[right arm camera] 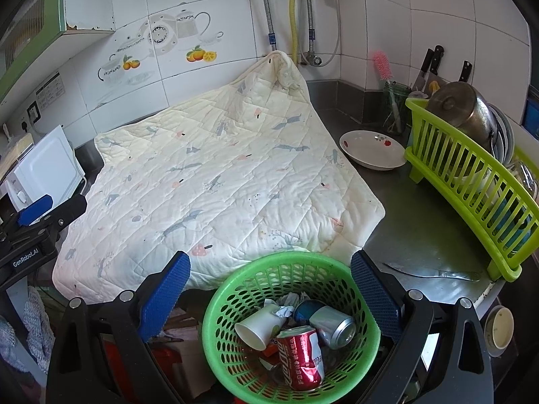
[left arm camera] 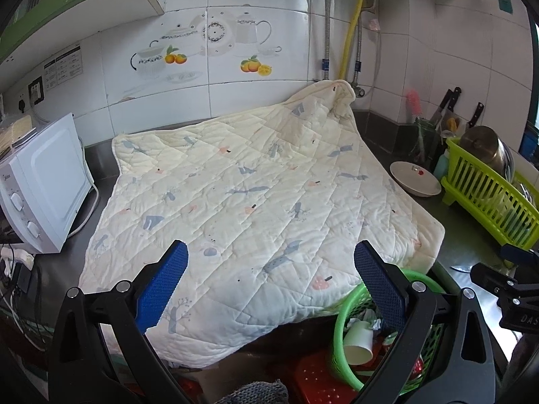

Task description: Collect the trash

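**Basket of rubbish sits below the counter edge, both grippers empty above it**

Green and perforated, the plastic basket point(right arm camera: 289, 320) is the nearest thing under the right gripper point(right arm camera: 269, 289), sitting below the near edge of the counter. Inside it lie a crushed red soda can point(right arm camera: 303, 357), a silver can point(right arm camera: 331, 325) just behind that, a white paper cup point(right arm camera: 257, 330) tipped on its side to the left, and some crumpled paper point(right arm camera: 284, 306) at the far side. The right gripper's blue pads point(right arm camera: 165, 296) stand wide apart on either side of the basket, holding nothing.

From the left wrist view, the left gripper point(left arm camera: 271, 286) is likewise spread wide and empty, hovering over the near part of a cream quilted cloth point(left arm camera: 242, 195) that covers most of the steel counter point(right arm camera: 421, 229). The basket shows at its lower right, partly tucked under the cloth's near corner.

Farther off, a white microwave point(left arm camera: 43, 185) stands at the left. To the right, a white bowl point(right arm camera: 370, 149) rests just beside a lime-green dish rack point(right arm camera: 471, 185) holding a metal pot point(right arm camera: 461, 107). Knives point(right arm camera: 434, 60) hang on the tiled wall behind.
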A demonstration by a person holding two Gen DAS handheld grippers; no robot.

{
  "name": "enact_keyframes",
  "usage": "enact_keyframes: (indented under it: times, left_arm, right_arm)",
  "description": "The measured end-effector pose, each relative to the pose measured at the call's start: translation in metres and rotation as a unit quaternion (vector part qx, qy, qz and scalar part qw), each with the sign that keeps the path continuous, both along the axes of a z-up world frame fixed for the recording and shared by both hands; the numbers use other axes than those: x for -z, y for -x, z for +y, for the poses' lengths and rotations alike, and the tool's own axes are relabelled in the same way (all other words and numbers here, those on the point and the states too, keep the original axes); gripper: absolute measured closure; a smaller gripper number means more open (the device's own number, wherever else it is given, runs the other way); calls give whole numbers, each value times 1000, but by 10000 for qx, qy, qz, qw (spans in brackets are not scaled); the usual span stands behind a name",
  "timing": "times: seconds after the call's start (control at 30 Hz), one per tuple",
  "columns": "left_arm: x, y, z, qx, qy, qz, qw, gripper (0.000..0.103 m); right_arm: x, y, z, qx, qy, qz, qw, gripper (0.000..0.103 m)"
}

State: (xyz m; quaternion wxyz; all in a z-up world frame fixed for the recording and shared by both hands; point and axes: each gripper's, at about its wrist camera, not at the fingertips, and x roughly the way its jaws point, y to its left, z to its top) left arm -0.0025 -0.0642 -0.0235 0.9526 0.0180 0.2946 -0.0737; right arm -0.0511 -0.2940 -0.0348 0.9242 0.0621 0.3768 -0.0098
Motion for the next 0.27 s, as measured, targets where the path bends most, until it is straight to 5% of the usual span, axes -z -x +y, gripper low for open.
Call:
enact_keyframes:
  times: [0.27]
  left_arm:
    - [1, -2, 1, -72, 19, 17, 10000, 6]
  right_arm:
    - [3, -1, -4, 58, -44, -3, 10000, 10]
